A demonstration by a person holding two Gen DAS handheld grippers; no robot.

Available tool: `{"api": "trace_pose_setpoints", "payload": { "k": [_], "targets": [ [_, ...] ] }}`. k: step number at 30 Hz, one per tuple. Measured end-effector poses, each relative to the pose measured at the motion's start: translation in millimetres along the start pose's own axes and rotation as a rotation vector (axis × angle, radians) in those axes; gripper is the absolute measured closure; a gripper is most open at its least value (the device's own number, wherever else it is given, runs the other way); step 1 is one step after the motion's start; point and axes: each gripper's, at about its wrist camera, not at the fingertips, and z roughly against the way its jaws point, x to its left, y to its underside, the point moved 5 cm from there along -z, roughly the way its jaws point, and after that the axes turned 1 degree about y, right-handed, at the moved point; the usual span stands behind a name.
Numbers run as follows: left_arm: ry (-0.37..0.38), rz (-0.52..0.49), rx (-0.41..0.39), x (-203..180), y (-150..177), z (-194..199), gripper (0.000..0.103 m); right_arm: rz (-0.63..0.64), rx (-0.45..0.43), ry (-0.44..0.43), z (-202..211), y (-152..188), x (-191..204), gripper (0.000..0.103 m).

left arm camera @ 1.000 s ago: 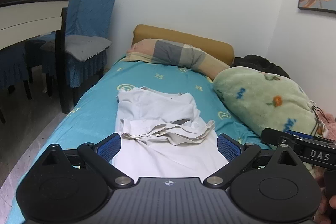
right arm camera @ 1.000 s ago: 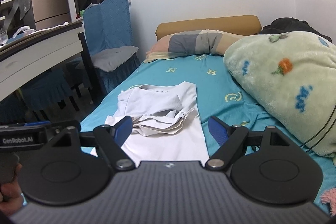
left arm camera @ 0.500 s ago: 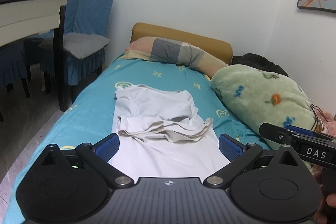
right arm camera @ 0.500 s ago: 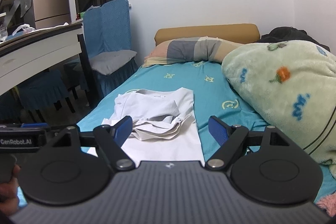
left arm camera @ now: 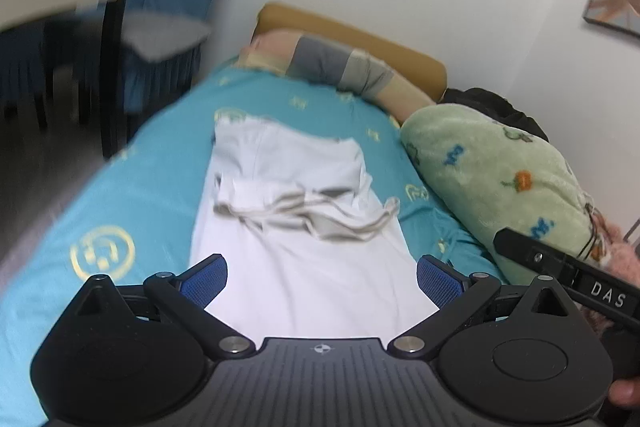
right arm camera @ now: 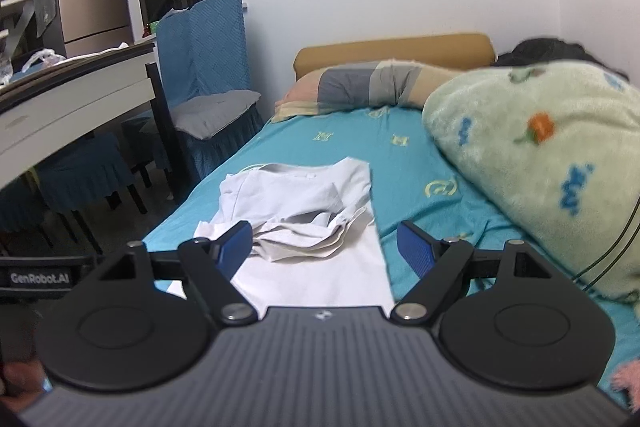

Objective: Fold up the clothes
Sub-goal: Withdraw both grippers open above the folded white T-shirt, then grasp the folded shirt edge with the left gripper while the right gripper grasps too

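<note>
A white shirt (left arm camera: 296,227) lies lengthwise on the teal bed sheet (left arm camera: 132,195), its sleeves bunched across the middle and its lower half flat and near me. It also shows in the right wrist view (right arm camera: 316,223). My left gripper (left arm camera: 320,277) is open and empty, above the shirt's near hem. My right gripper (right arm camera: 325,247) is open and empty, just above the shirt's near half, its left finger over the bunched folds. The right gripper's body shows at the right edge of the left wrist view (left arm camera: 568,275).
A green fleece blanket (right arm camera: 548,163) is piled on the bed's right side. A patchwork pillow (right arm camera: 360,87) lies at the head. A table (right arm camera: 68,107) and blue-covered chairs (right arm camera: 208,67) stand left of the bed. A black cable (right arm camera: 612,247) hangs by the blanket.
The left wrist view has tilted and dropped closer to the shirt, with motion blur. The right gripper has shifted slightly forward. Both stay open; the shirt has not moved.
</note>
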Motion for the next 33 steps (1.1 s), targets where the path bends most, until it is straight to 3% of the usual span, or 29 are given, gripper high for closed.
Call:
{"api": "trace_pose_setpoints", "payload": {
  "k": [4,12,15,17,21,25,27,31,33],
  "targets": [
    [0.046,0.161,0.121,20,10,-19,0.001,-0.19,0.153,-0.063,-21,16,-20,0.022],
    [0.161,0.507,0.357,55,49,-63,0.007,-0.771,0.499,-0.247,-66,84,-51,0.021],
    [0.173,0.587,0.427,58,64,-81,0.014,-0.859,0.565,-0.236,-74,104,-49,0.021],
    [0.166,0.617,0.444,61,70,-88,0.018,-0.903,0.599,-0.224,-79,115,-48,0.027],
    [0.161,0.686,0.434,70,75,-93,0.025,-0.938,0.561,-0.136,-84,122,-59,0.042],
    [0.125,0.777,0.372,88,75,-88,0.041,-0.97,0.461,-0.059,-85,116,-78,0.041],
    [0.105,0.815,0.345,98,73,-87,0.05,-0.992,0.451,-0.065,-88,116,-81,0.042],
    [0.084,0.802,0.3,101,66,-83,0.073,-0.949,0.459,-0.064,-88,114,-76,0.084],
    [0.078,0.746,0.271,96,59,-79,0.079,-0.903,0.43,-0.051,-86,105,-77,0.094]
  ]
}}
